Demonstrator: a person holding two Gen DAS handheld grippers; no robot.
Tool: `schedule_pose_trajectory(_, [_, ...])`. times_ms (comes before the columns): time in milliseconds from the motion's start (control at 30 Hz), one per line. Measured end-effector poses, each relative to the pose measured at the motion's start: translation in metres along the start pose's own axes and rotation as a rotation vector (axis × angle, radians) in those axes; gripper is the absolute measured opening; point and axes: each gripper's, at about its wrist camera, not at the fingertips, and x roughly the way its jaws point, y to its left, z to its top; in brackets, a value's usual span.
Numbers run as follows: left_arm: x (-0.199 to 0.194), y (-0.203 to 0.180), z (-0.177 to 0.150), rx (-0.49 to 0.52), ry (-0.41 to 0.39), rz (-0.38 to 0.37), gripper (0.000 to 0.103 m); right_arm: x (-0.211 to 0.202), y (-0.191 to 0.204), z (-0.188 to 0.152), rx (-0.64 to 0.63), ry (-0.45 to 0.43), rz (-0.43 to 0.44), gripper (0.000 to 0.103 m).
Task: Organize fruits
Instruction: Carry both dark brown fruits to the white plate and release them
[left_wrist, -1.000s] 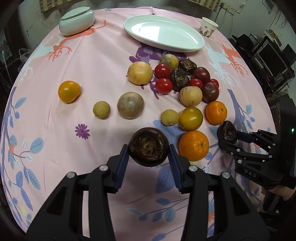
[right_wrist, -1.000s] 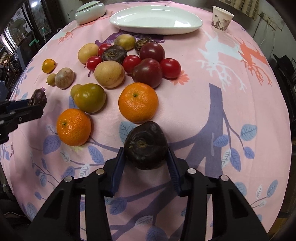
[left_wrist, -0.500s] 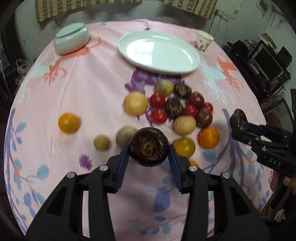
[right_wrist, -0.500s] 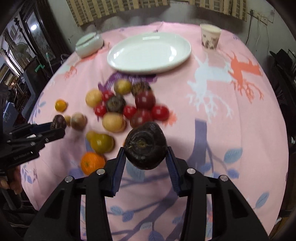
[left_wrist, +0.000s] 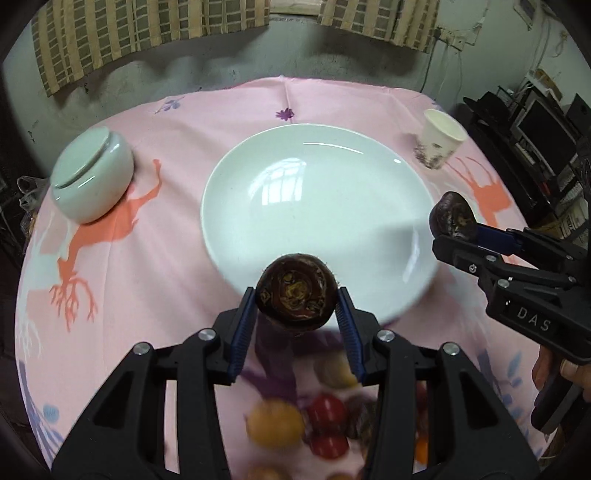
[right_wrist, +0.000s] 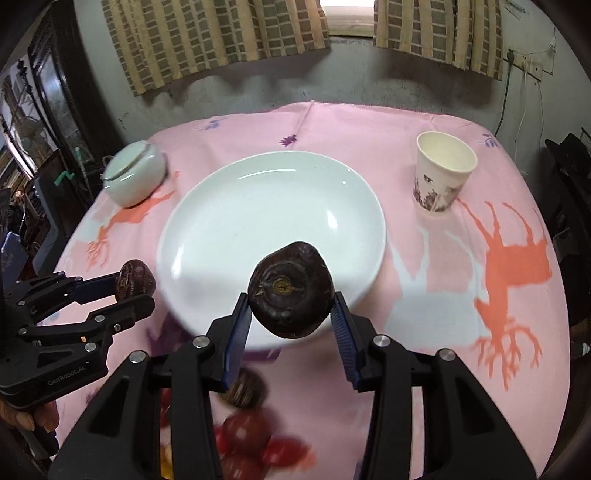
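Left wrist view: the left gripper (left_wrist: 296, 309) is clamped on a dark water chestnut (left_wrist: 296, 295), its blue pads pressing both flanks. The fruit is squat, its wide axis running across from pad to pad, and its ringed end faces the camera. It hangs over the near rim of the white plate (left_wrist: 314, 206), whose whole bowl lies bare. At the right edge the right gripper (left_wrist: 452, 230) is closed on a second dark chestnut (left_wrist: 451, 218), held just beside the plate's right rim; fingers (left_wrist: 565, 369) of a hand show below it. A lidded pale bowl (left_wrist: 92, 179) sits well left of the plate, a paper cup (left_wrist: 439, 142) well to its upper right. Blurred fruits (left_wrist: 317, 417) lie on the pink tablecloth (left_wrist: 147, 280) beneath the gripper.

Right wrist view: the right gripper (right_wrist: 291, 317) grips its chestnut (right_wrist: 290, 290) across the broad axis, stem scar toward the camera, over the plate's (right_wrist: 258, 206) near rim. The left gripper (right_wrist: 138, 291) holds its chestnut (right_wrist: 135, 283) just off the plate's left rim. The cup (right_wrist: 443, 173) stands apart at right, the lidded bowl (right_wrist: 133, 175) at left.
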Motion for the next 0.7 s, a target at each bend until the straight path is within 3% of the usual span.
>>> schedule_pose_trajectory(167, [0.05,0.01,0.033,-0.025,0.05,0.004,0.044,0.054,-0.011,0.025,-0.005,0.053,-0.022,0.044])
schedule_pose_trajectory(333, [0.075,0.015,0.045,-0.056,0.079,0.011,0.046,0.081,-0.011,0.035,-0.008,0.08,-0.045,0.045])
schedule_pose_trajectory(433, [0.07,0.014,0.046,-0.06,0.057,0.011,0.07,0.078,-0.009,0.034,-0.011,0.048,-0.057,0.054])
schedule_pose_trajectory(567, [0.045,0.014,0.037,-0.059,0.015,0.006,0.072,0.059,-0.008,0.027,-0.025,0.017,-0.054,0.056])
schedule_pose_trajectory(700, [0.008,0.023,0.003,-0.06,-0.005,-0.07,0.076,0.018,-0.011,-0.001,-0.028,-0.022,-0.036,0.059])
